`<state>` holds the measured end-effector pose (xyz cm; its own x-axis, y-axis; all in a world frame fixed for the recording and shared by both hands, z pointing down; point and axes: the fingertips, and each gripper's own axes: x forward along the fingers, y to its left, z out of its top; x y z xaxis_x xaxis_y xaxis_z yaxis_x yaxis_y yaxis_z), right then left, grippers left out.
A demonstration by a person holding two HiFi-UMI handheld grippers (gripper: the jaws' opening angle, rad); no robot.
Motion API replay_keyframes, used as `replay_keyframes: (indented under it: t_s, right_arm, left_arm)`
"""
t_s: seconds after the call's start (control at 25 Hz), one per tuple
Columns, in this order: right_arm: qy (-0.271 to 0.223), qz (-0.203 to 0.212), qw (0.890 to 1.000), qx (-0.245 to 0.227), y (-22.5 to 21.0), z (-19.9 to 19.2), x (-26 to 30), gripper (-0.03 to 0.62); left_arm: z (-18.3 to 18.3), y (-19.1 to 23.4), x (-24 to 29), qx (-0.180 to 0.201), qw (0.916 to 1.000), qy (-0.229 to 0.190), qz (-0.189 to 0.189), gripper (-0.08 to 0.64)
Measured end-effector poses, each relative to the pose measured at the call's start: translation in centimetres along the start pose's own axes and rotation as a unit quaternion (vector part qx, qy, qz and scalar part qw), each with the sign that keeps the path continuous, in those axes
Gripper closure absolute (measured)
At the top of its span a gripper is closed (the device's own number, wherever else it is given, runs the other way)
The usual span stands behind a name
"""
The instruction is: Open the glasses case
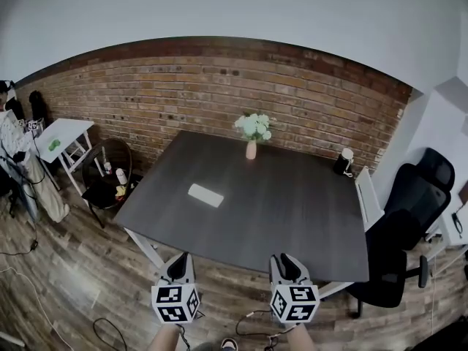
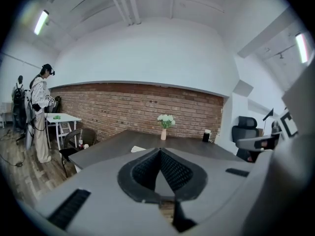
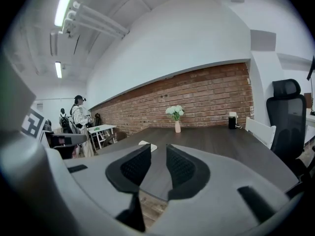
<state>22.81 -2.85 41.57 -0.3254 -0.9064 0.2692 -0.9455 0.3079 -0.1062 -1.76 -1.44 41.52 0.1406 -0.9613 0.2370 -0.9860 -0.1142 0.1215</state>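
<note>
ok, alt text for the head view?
A white glasses case lies on a dark table before a brick wall, a vase of flowers near the far edge. The left hand-held gripper and right hand-held gripper hover short of the near edge, touching nothing.

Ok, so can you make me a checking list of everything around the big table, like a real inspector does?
Surface: dark table, with wooden floor around it.
Job's things: white glasses case, lying flat near the table's left edge; neither tool touches it.
Clutter: vase of flowers at the far edge; dark cup with a white lid at the far right corner.
Tools: left tool shut and empty; right tool open and empty; both short of the table.
Cables: loose cables on the floor.
Surroundings: brick wall, black office chair, small white table, a person standing beside it.
</note>
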Motion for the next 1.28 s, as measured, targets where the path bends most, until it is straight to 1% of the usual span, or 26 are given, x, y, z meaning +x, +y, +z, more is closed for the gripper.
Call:
replay_keyframes:
  t_s: [0.12,0.32,0.44,0.56,0.68,1.0,1.28]
  right_arm:
    - [0.009,0.009,1.000,0.005,0.0,-0.5,1.5,0.491]
    - [0.025,0.021,0.999,-0.003,0.5,-1.0,4.3,0.491]
    - [0.033,0.020,0.999,-0.011,0.6,-1.1,6.4,0.491]
    - [0.034,0.010,0.999,-0.013,0.4,-0.5,9.2,0.491]
    - [0.025,0.002,1.000,-0.010,0.7,1.1,12.7,0.491]
    - [0.007,-0.021,1.000,-0.003,2.0,5.9,21.1,0.491]
    - [0.006,-0.047,0.999,0.010,2.3,7.7,27.0,0.491]
  left_arm:
    - [-0.3,0.4,1.0,0.001,0.9999,0.008,0.007,0.565]
    - [-0.7,2.2,3.1,-0.020,0.9995,0.011,0.020,0.565]
    - [-0.9,3.1,5.4,-0.030,0.9993,0.015,0.017,0.565]
    - [-0.6,4.2,8.5,-0.032,0.9993,0.017,0.006,0.565]
    - [1.0,5.7,11.9,-0.027,0.9996,0.011,-0.005,0.565]
    - [6.5,10.7,20.8,-0.016,0.9994,0.001,-0.031,0.565]
    - [8.7,13.5,27.3,-0.005,0.9981,0.008,-0.061,0.565]
